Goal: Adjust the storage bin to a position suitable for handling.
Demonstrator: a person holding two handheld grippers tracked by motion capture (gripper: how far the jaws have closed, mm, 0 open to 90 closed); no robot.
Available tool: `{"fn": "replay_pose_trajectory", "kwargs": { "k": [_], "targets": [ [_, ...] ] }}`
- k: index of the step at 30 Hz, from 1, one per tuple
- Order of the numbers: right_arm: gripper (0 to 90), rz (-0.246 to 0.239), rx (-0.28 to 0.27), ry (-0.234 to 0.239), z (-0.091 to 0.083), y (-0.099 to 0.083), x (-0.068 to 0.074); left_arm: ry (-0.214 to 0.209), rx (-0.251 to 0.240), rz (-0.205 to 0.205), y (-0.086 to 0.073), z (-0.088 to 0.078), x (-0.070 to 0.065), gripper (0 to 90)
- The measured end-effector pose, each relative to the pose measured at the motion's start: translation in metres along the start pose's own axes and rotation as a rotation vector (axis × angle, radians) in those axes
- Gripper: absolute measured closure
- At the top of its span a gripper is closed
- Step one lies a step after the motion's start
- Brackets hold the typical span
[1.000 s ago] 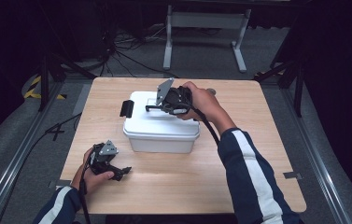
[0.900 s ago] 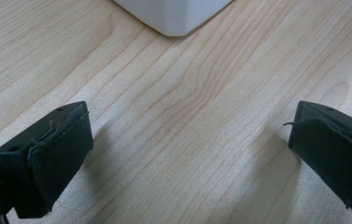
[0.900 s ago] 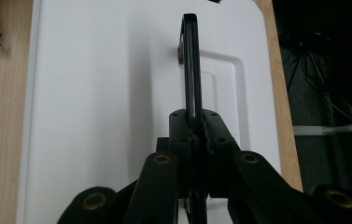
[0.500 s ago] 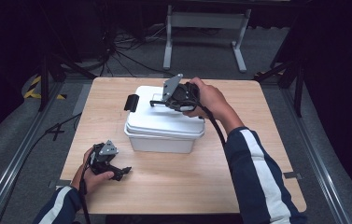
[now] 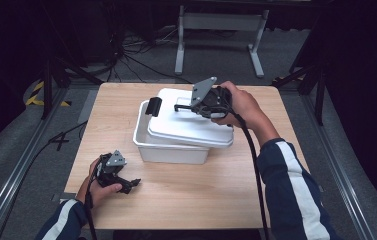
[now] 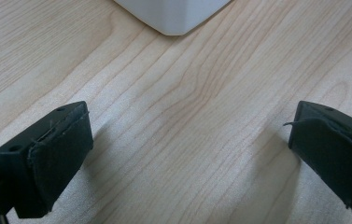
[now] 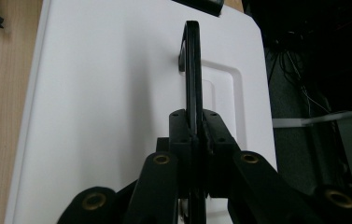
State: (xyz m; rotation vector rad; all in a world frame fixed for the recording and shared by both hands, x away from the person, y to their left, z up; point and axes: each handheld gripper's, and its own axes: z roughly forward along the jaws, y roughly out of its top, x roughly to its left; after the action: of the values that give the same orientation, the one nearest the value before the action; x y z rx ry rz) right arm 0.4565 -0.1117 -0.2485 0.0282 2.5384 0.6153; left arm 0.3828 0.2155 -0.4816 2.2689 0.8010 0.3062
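A white plastic box [image 5: 168,150] stands mid-table, and its corner [image 6: 173,16] shows in the left gripper view. Its white lid [image 5: 188,125] [image 7: 108,107] hangs lifted and shifted right, off the box's left rim. My right gripper [image 5: 196,106] [image 7: 193,135] is shut on the lid's black handle [image 7: 191,70], a thin upright bar on the lid's top. A black latch [image 5: 153,106] sticks up at the lid's far left end. My left gripper [image 5: 126,181] [image 6: 187,154] rests on the wood near the front left, open, with bare table between its pads [image 6: 61,154].
The wooden table [image 5: 206,200] has free room at front and right. Dark floor with cables and a metal stand [image 5: 221,30] lie beyond the far edge. Rails run along both sides of the table.
The right gripper has lifted the lid by its handle and carried it right, so the box's left rim now shows. The left hand has stayed in place.
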Motion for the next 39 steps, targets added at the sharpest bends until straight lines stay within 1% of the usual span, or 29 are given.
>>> {"fn": "replay_pose_trajectory", "kwargs": {
  "k": [1,2,3,5,9,12,13,14,15,16,17,21,22,23,25,29,31,32,33,34,35,36,37,38,39],
  "targets": [
    [84.7,0.015,-0.007,-0.014,-0.005,-0.006,0.000,0.000,0.000,0.000,0.000,0.000,0.000,0.2],
    [84.7,0.015,-0.007,-0.014,-0.005,-0.006,0.000,0.000,0.000,0.001,0.000,0.000,0.000,0.2],
    [84.7,0.018,-0.006,-0.017,-0.010,-0.012,-0.001,0.000,0.000,0.000,0.000,0.000,0.000,0.2],
    [84.6,0.021,-0.006,-0.021,-0.012,-0.014,-0.001,0.000,0.000,0.000,0.000,0.000,0.000,0.2],
    [84.8,0.040,-0.012,-0.040,-0.021,-0.027,-0.002,-0.001,0.000,0.000,0.000,0.000,0.000,0.2],
    [84.7,0.050,-0.012,-0.043,-0.027,-0.038,-0.003,0.000,0.000,0.001,0.000,0.000,0.000,0.2],
    [84.6,0.058,-0.004,-0.051,-0.031,-0.045,-0.003,-0.001,0.000,0.000,0.000,0.000,0.000,0.2],
    [84.7,0.063,-0.008,-0.058,-0.033,-0.048,-0.004,-0.001,0.000,0.000,0.000,0.000,0.000,0.3],
    [84.6,0.058,-0.006,-0.056,-0.035,-0.052,-0.004,-0.001,0.000,0.001,0.000,0.000,0.000,0.2],
    [84.6,0.058,-0.006,-0.056,-0.035,-0.052,-0.004,-0.001,0.000,0.001,0.000,0.000,0.000,0.2],
    [84.6,0.069,-0.004,-0.059,-0.037,-0.056,-0.004,-0.001,0.000,0.002,0.000,0.000,0.000,0.2],
    [84.7,0.079,-0.003,-0.070,-0.046,-0.069,-0.004,-0.002,0.000,0.002,0.000,0.000,0.000,0.3],
    [84.6,0.089,-0.004,-0.079,-0.048,-0.073,-0.003,-0.001,0.000,0.002,0.000,0.000,0.000,0.2],
    [84.6,0.082,-0.005,-0.080,-0.049,-0.076,-0.004,-0.001,0.000,0.002,0.000,0.000,0.000,0.2],
    [84.7,0.092,0.003,-0.087,-0.054,-0.083,-0.003,-0.001,0.000,0.002,0.000,0.000,0.000,0.2],
    [84.6,0.111,0.003,-0.099,-0.064,-0.100,-0.001,-0.001,-0.001,-0.002,0.000,0.000,0.000,0.2],
    [84.7,0.130,0.008,-0.105,-0.067,-0.108,0.000,-0.001,-0.001,-0.001,0.000,0.000,0.000,0.2],
    [84.7,0.130,0.008,-0.105,-0.067,-0.108,0.000,-0.001,-0.001,-0.002,0.000,0.000,0.000,0.2],
    [84.6,0.139,0.013,-0.115,-0.070,-0.116,0.001,-0.001,0.000,-0.002,0.000,0.000,0.000,0.3],
    [84.6,0.142,0.016,-0.118,-0.071,-0.120,0.001,-0.003,0.000,-0.005,0.000,0.000,0.000,0.3],
    [84.6,0.142,0.016,-0.118,-0.071,-0.120,0.001,-0.003,0.000,-0.005,0.000,0.000,0.000,0.3],
    [84.6,0.153,0.021,-0.121,-0.073,-0.127,0.002,-0.001,0.001,0.001,0.000,0.000,0.000,0.2],
    [84.6,0.153,0.021,-0.121,-0.073,-0.127,0.002,-0.001,0.001,0.001,0.000,0.000,0.000,0.3],
    [84.6,0.163,0.026,-0.122,-0.075,-0.134,0.002,-0.001,0.002,0.001,0.000,0.000,0.000,0.2],
    [84.6,0.163,0.026,-0.122,-0.075,-0.134,0.002,-0.001,0.002,0.001,0.000,0.000,0.000,0.2]
  ]
}}
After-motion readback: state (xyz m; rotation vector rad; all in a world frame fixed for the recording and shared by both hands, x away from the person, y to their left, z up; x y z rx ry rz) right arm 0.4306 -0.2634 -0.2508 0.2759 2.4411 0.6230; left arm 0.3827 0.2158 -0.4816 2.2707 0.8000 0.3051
